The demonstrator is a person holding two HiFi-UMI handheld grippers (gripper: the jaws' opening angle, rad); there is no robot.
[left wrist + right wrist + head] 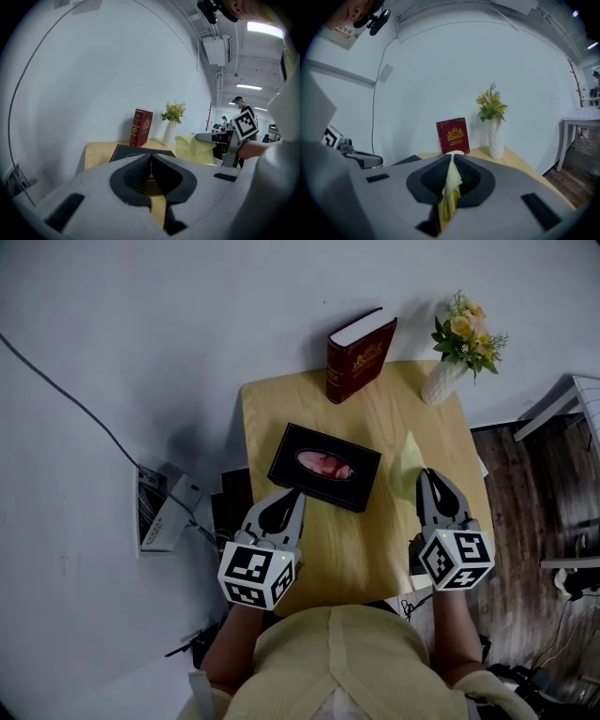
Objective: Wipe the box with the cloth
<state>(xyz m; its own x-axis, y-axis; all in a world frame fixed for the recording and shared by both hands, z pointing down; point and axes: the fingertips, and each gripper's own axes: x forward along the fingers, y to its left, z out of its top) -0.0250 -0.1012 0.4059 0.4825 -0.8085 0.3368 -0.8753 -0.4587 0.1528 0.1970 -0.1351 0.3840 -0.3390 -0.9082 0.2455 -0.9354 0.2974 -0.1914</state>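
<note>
A black tissue box (324, 466) with an oval opening lies on the small wooden table (375, 549), and shows as a dark slab in the left gripper view (126, 151). My left gripper (293, 495) is shut and empty, its tips at the box's near left corner. My right gripper (428, 474) is shut on a pale yellow cloth (409, 456), which hangs to the right of the box. The cloth is pinched between the jaws in the right gripper view (451, 183) and bulges beside the right gripper in the left gripper view (194, 148).
A dark red book (359, 352) stands at the table's far edge, with a white vase of flowers (457, 351) to its right. A cable and a power strip (155, 507) lie on the floor to the left. White furniture (572, 404) stands on the right.
</note>
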